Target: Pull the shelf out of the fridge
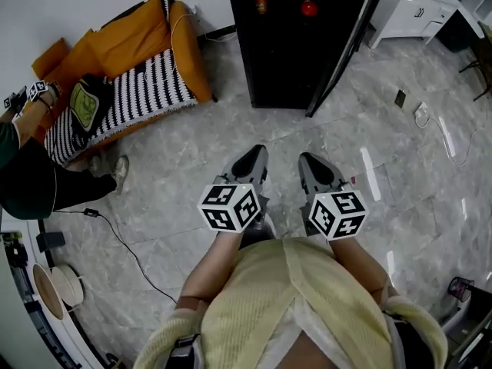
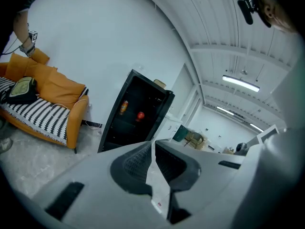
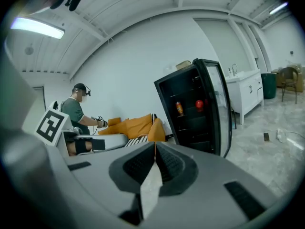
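At twelve o'clock in the head view, the fridge (image 1: 292,60) stands well apart from me with its door (image 1: 347,51) swung open toward one o'clock. I judge the task to be at the approach step. Nothing has been gripped, and the shelf (image 3: 190,117) sits fully inside the dark cabinet of the fridge.

Left claw (image 1: 256,154): pressed together, nothing between the jaws, pointing at the fridge. Right claw (image 1: 309,160): likewise pressed together and empty, just beside the left, at about the same height.

Next move, in my judgement: close the distance across the floor (image 1: 192,144), spread at least one claw, and take the front edge of the shelf squarely before drawing it straight out.

Hazards noted:
- A bottle (image 3: 179,109) and a round red item (image 3: 199,104) appear to stand on that shelf; a tilted or jerky pull could topple them.
- The open door bounds the right side of the opening, so the right claw has less room there.

Surroundings: an orange sofa (image 1: 138,44) at ten o'clock, a second person (image 1: 31,183) at nine o'clock, a black cable (image 1: 127,252) on the floor at eight o'clock, and a white cabinet (image 1: 415,6) at two o'clock. None of these lies on the direct line to the fridge.
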Tool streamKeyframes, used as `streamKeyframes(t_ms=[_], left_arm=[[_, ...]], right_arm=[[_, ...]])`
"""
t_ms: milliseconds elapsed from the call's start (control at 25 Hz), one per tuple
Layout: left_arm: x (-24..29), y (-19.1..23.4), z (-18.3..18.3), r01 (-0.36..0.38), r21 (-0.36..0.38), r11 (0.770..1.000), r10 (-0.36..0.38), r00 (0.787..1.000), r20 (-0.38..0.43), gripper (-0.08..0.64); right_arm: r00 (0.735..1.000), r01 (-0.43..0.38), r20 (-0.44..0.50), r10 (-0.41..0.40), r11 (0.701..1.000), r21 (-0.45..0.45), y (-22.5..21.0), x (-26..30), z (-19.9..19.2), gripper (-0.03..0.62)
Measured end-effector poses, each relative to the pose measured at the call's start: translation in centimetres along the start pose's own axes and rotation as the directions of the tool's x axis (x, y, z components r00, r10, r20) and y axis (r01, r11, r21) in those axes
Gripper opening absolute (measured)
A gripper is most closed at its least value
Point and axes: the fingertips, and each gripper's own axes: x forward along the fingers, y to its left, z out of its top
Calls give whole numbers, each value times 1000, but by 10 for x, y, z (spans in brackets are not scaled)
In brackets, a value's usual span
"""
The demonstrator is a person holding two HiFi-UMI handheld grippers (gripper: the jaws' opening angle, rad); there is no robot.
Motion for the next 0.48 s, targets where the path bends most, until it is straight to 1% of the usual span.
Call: streamKeyframes(t_ms=[240,480], left_arm=[[16,28,18,28,-7,1000,-28,999,-27,43],[34,47,33,65,-3,998,-65,997,-49,43]], right_arm=[[1000,28,-10,-28,1000,12,7,36,9,31],[998,62,-9,-62,998,27,9,65,16,31]])
